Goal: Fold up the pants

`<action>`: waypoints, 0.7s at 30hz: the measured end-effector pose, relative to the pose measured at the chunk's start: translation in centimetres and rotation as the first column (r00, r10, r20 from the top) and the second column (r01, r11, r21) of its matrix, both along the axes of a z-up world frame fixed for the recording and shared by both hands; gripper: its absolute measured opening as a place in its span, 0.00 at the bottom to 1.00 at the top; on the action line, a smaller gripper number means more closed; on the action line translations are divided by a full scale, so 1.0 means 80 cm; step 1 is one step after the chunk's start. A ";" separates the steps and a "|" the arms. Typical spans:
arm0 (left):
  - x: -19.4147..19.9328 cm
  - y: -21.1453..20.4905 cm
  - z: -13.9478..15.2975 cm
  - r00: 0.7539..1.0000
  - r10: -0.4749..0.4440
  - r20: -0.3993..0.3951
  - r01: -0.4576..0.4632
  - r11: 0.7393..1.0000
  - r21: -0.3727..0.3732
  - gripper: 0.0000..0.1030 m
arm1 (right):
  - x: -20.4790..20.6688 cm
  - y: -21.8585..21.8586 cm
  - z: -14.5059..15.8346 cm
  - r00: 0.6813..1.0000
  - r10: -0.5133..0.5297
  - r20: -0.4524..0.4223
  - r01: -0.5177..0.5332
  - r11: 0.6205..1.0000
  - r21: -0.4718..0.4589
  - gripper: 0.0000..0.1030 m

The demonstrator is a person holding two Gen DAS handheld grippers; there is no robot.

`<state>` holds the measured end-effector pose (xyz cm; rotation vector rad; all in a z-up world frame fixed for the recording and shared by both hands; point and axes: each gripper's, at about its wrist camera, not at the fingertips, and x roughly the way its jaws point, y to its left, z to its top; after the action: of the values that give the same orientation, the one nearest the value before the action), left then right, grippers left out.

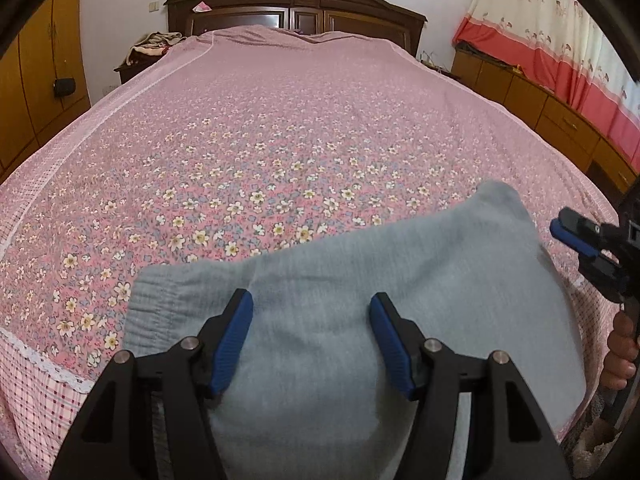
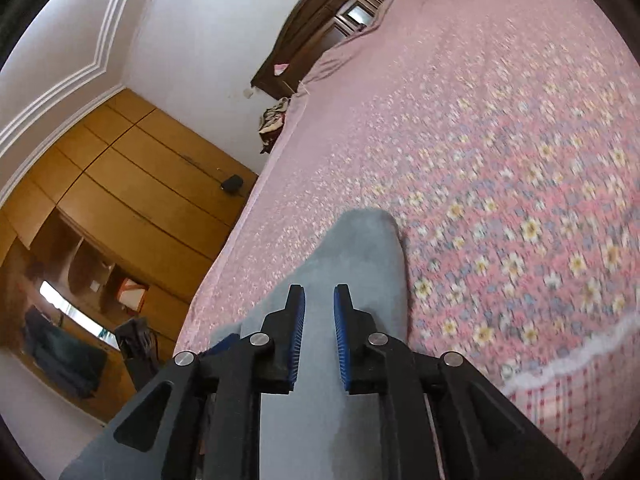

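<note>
My left hand-held gripper point(image 1: 311, 342) has black angular arms with round silver screws at the joints and ribbed blue pads on its fingers point(image 1: 233, 344). My right hand-held gripper point(image 2: 319, 336) looks the same: black frame, silver screws, blue ridged pads.

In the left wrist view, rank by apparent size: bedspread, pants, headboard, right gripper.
1. bedspread
2. pants, though nearness to the camera enlarges them
3. headboard, far off, so it looks small
4. right gripper, partly cut off at the edge

Pants point(image 1: 360, 280) matt denim-like cloth; bedspread point(image 1: 280, 128) floral cotton.
</note>
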<state>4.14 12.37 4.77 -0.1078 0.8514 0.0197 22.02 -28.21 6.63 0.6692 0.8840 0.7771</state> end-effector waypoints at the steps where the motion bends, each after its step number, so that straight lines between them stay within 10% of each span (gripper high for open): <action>1: 0.000 0.000 0.000 1.000 0.002 0.001 -0.002 1.000 -0.002 0.62 | -0.003 -0.004 -0.005 1.000 -0.004 -0.007 0.004 1.000 0.006 0.16; 21: -0.019 -0.005 0.008 1.000 0.014 0.013 -0.014 1.000 0.008 0.63 | -0.020 -0.033 -0.052 0.988 0.106 -0.112 -0.097 0.992 0.082 0.11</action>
<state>2.60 11.95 5.39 -0.1058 0.8372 0.0357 20.42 -30.83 2.47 0.7470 1.0048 0.8732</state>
